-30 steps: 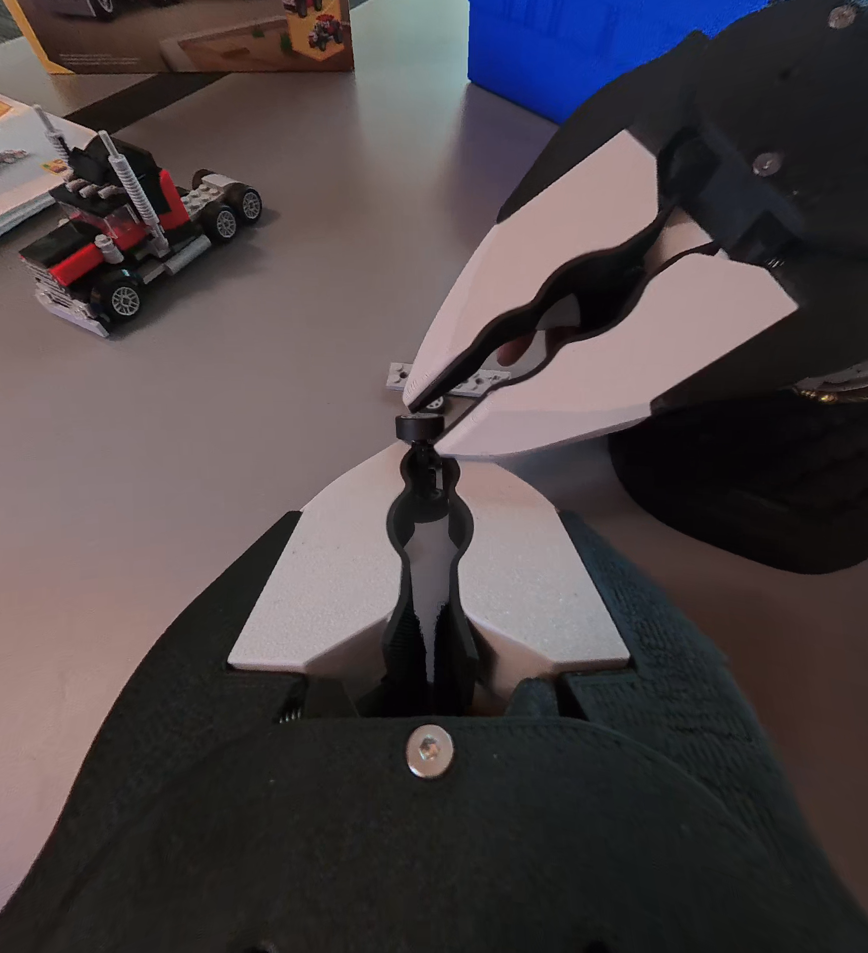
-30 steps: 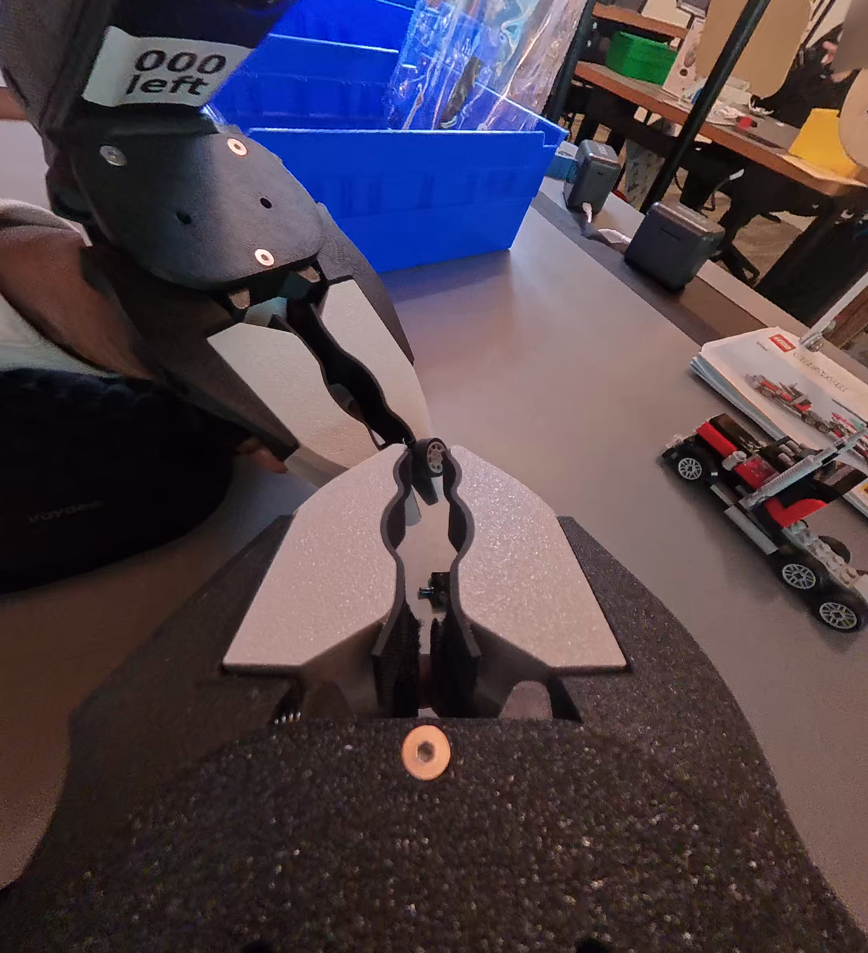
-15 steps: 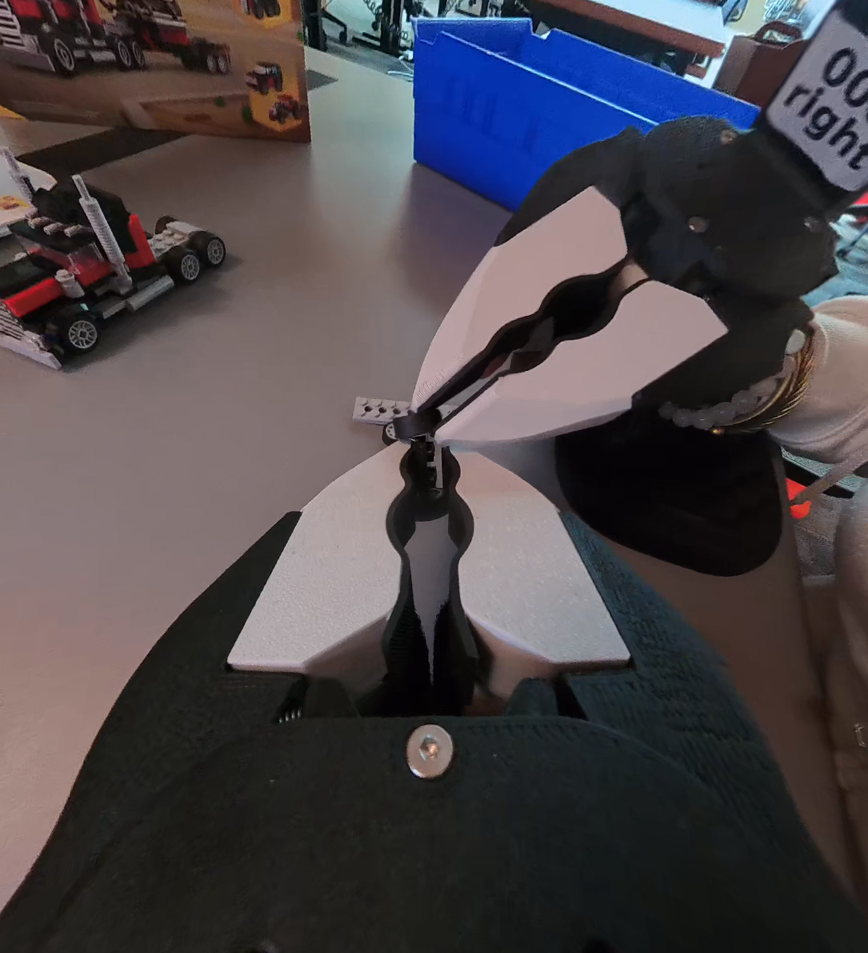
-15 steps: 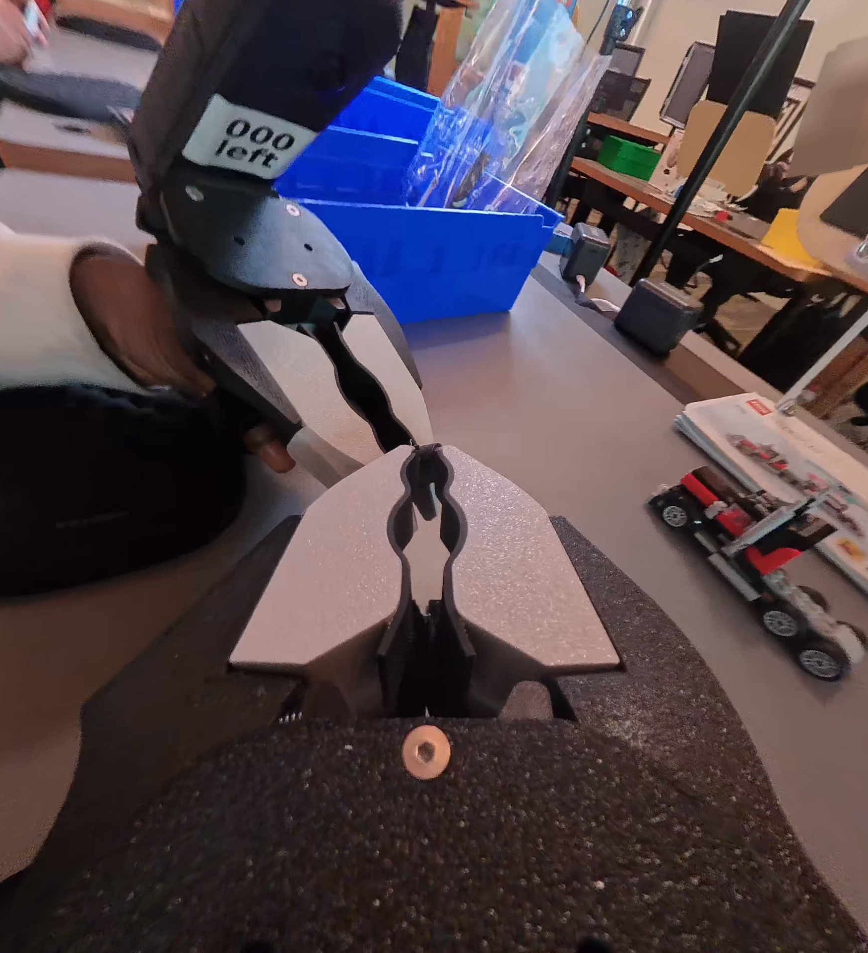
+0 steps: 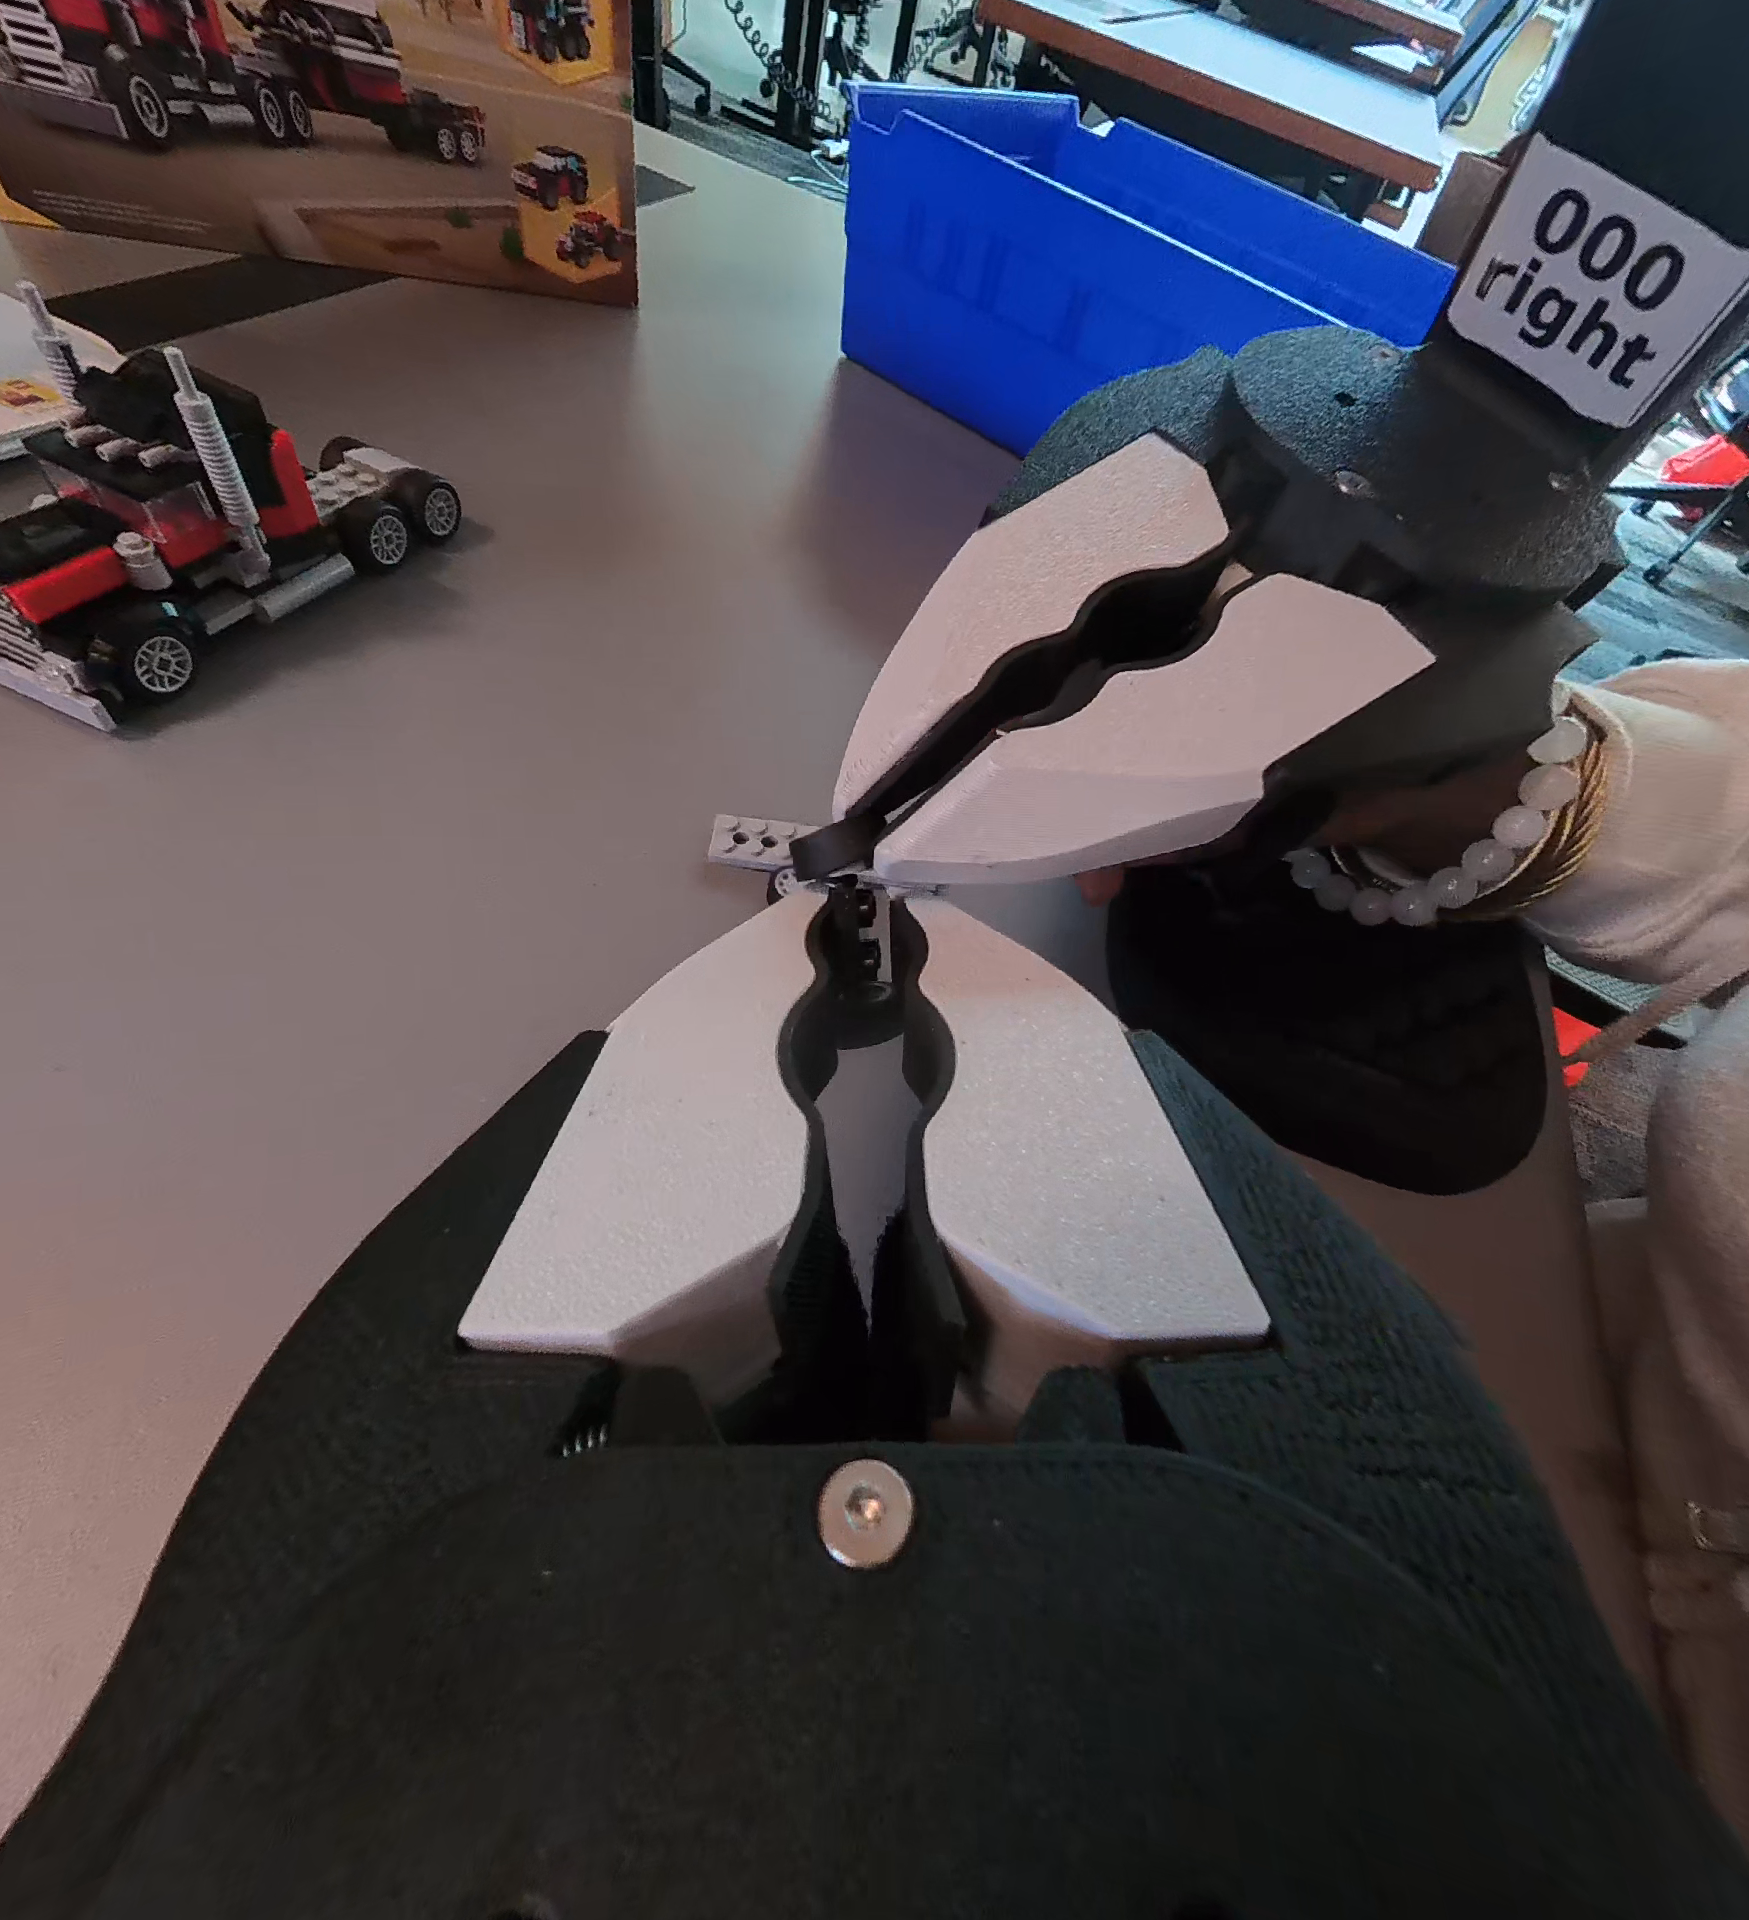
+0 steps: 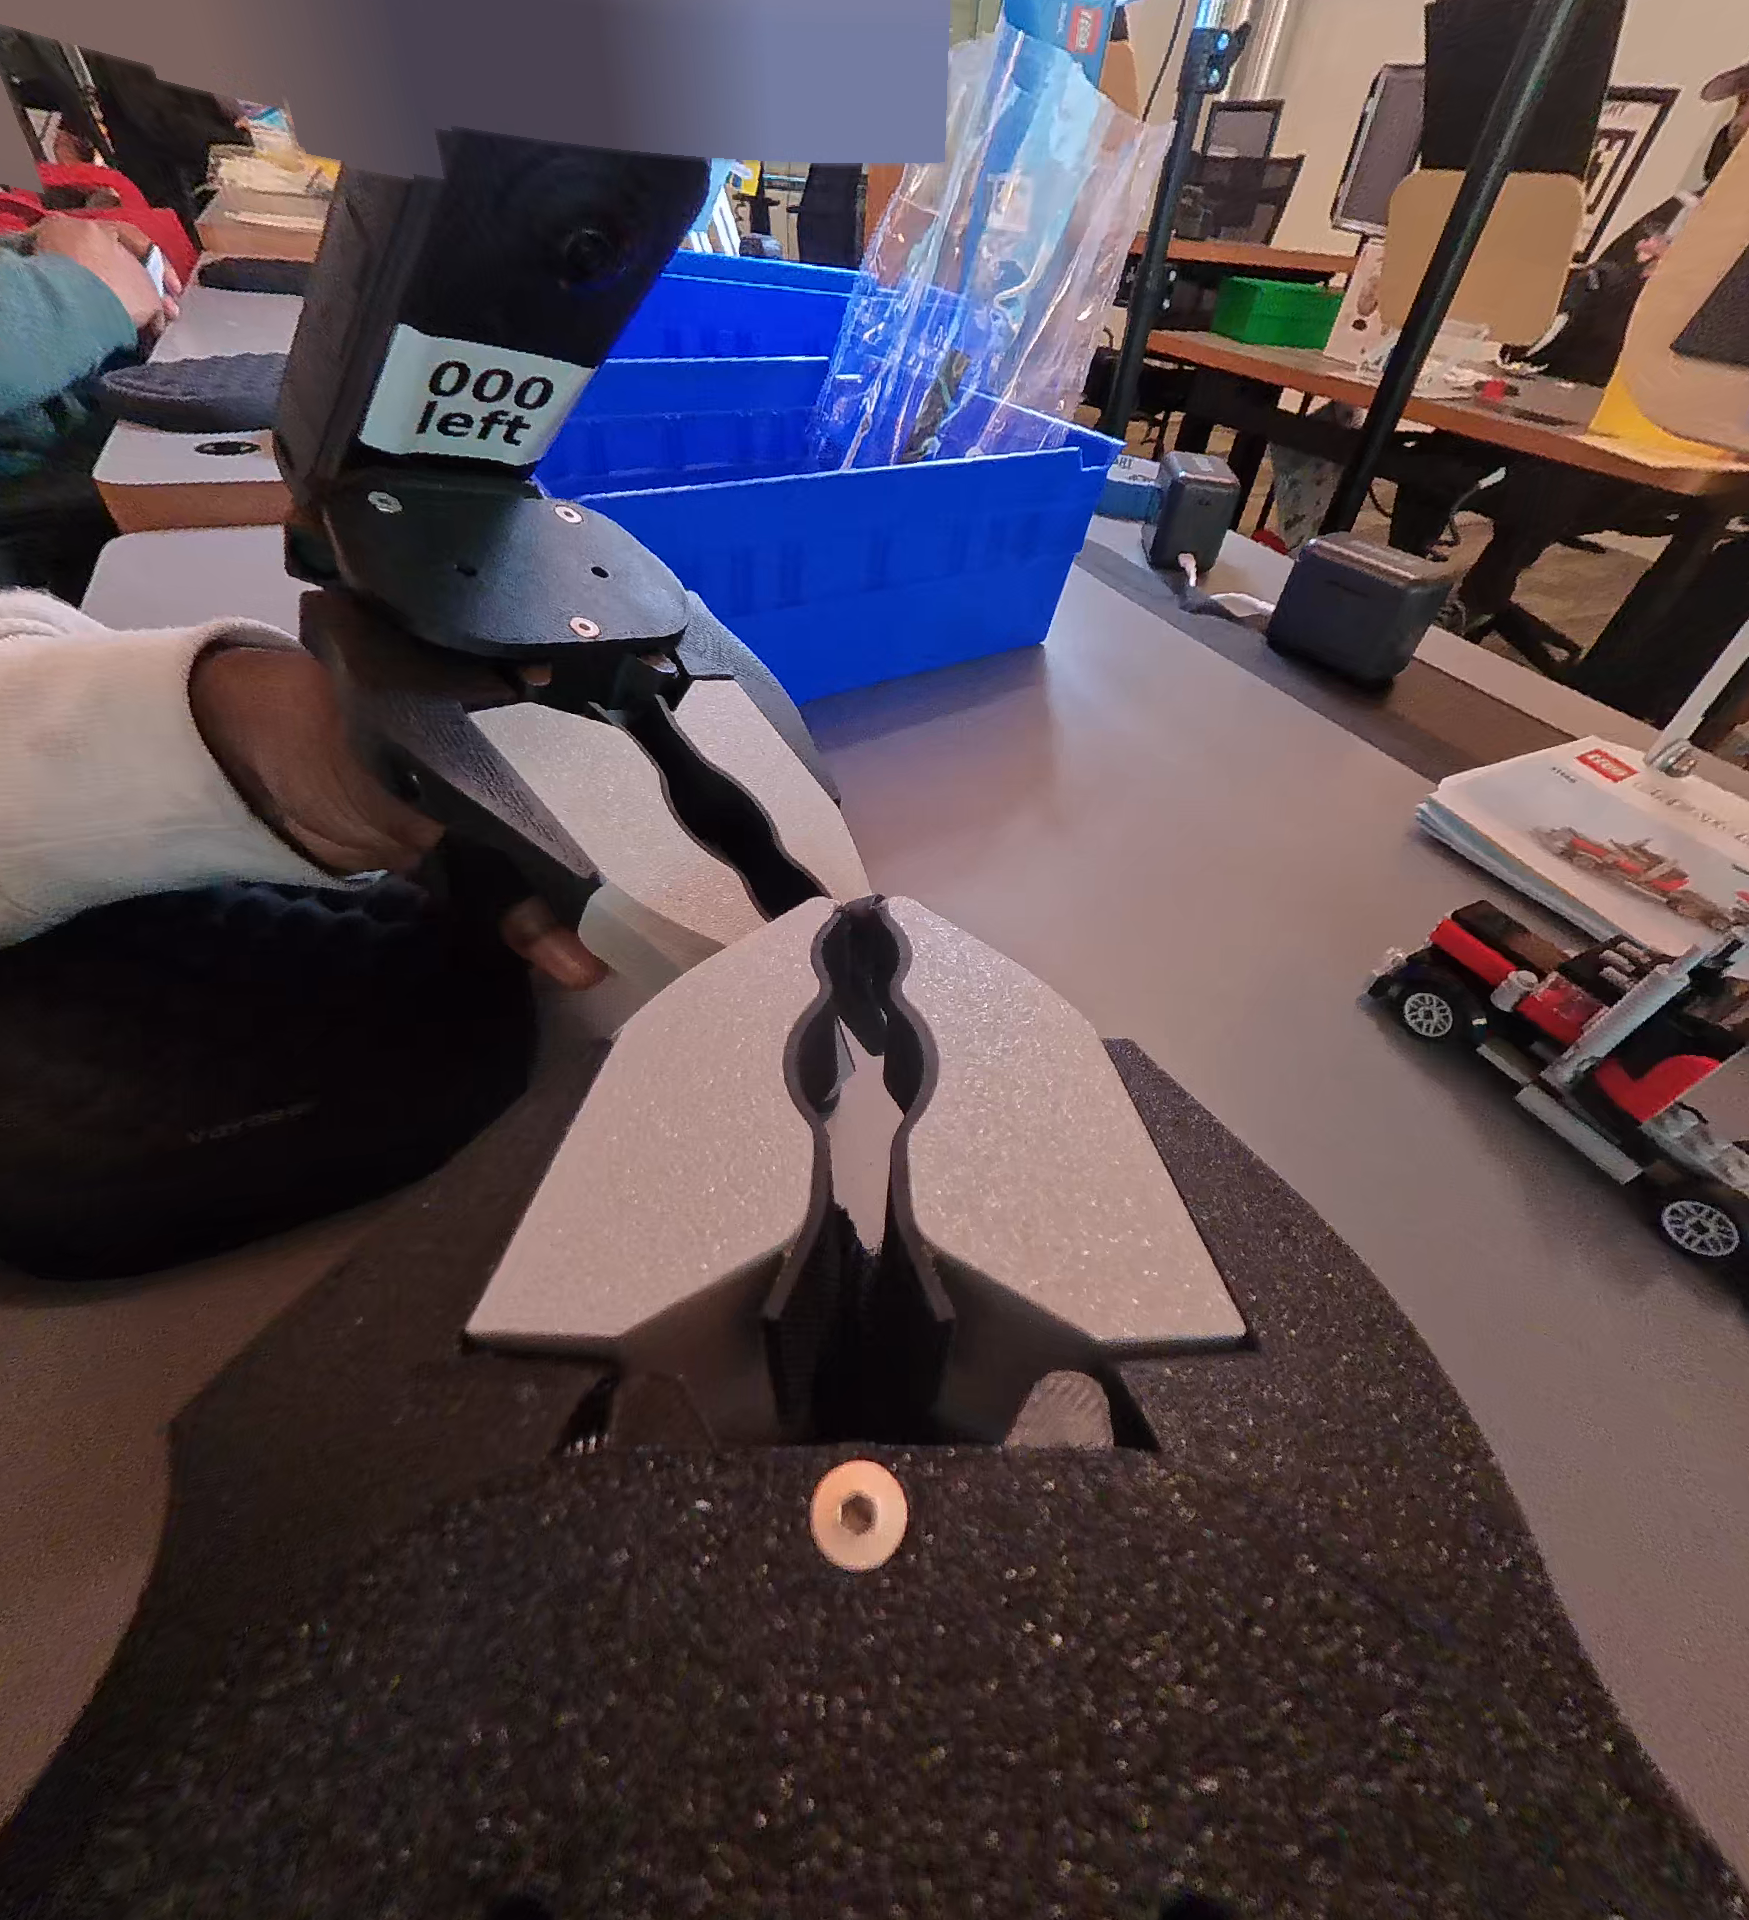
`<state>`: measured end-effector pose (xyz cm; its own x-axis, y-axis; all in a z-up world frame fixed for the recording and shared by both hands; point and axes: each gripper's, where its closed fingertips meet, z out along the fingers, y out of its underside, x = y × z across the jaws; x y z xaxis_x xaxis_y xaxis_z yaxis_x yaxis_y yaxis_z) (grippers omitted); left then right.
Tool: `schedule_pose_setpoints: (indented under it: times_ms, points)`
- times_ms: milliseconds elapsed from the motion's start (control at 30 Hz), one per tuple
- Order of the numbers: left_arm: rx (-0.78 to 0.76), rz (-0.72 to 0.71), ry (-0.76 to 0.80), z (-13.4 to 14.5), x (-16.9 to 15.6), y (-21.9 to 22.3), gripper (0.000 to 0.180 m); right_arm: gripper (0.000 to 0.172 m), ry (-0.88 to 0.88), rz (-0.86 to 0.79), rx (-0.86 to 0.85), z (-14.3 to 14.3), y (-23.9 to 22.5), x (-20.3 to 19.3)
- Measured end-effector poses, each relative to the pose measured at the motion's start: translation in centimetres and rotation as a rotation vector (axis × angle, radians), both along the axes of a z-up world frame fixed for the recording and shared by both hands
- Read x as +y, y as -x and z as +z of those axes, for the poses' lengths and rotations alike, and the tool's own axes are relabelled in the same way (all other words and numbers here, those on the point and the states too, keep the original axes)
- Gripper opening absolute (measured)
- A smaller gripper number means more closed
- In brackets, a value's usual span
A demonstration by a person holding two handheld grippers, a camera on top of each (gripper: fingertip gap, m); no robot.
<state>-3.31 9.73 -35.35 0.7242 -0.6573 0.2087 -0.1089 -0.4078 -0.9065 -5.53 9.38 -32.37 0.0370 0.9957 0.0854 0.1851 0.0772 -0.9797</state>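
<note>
Right fingers point(image 6: 1015, 1091) have closed in since a second ago: then they stood wider around a round little wheel with a pale hub, now they are nearly together. The right gripper point(image 6: 862, 908) pinches a thin black tyre-like piece point(image 5: 834, 847) at its very tips, and the piece looks squashed flat between the pads. The left gripper point(image 5: 854, 912) has not changed. Its fingers point(image 5: 662, 1143) are a little apart, clamped on a small black studded brick part point(image 5: 857, 935) that stands up between the tips.

The two grippers meet tip to tip just above the tabletop point(image 5: 434, 883), the black piece right over the top of the brick part. Whether they touch cannot be told.

Just behind the tips a light grey studded plate point(image 5: 750, 837) lies flat on the tabletop. A tiny pale wheel hub point(image 5: 782, 885) shows at its near edge. A black padded rest point(image 5: 1317, 1039) sits under the person's right wrist.

Farther left a red and black toy truck point(image 5: 184, 561) stands on its wheels, well apart from the grippers and untouched. An instruction booklet point(image 6: 1628, 842) lies beside it. At the back are the printed toy box point(image 5: 309, 135) and a blue bin point(image 5: 1057, 281) with a clear plastic bag point(image 6: 974, 260) in it. More of the box and bin shows now than a second ago.
</note>
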Motion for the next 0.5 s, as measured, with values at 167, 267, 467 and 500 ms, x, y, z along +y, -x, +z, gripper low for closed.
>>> schedule_pose_setpoints:
  times_ms: [167, 267, 467, 500]
  points:
    - [-0.011, 0.020, 0.010, -0.1, 0.2, 0.1, 0.008, 0.003, -0.016, -0.013, -0.014, -0.1, 0.0, 0.4]
    - [-0.004, 0.031, 0.018, -0.3, 0.3, 0.2, 0.009, 0.003, -0.012, -0.037, -0.029, -0.3, 0.1, 0.7]
    - [0.012, -0.073, 0.032, -0.7, -0.7, -0.9, 0.006, 0.000, -0.085, -0.265, -0.067, -0.5, -0.8, 4.3]
    - [0.063, -0.126, -0.004, -0.9, -1.5, -1.7, 0.005, 0.000, -0.094, -0.363, -0.068, -0.3, -2.5, 7.1]
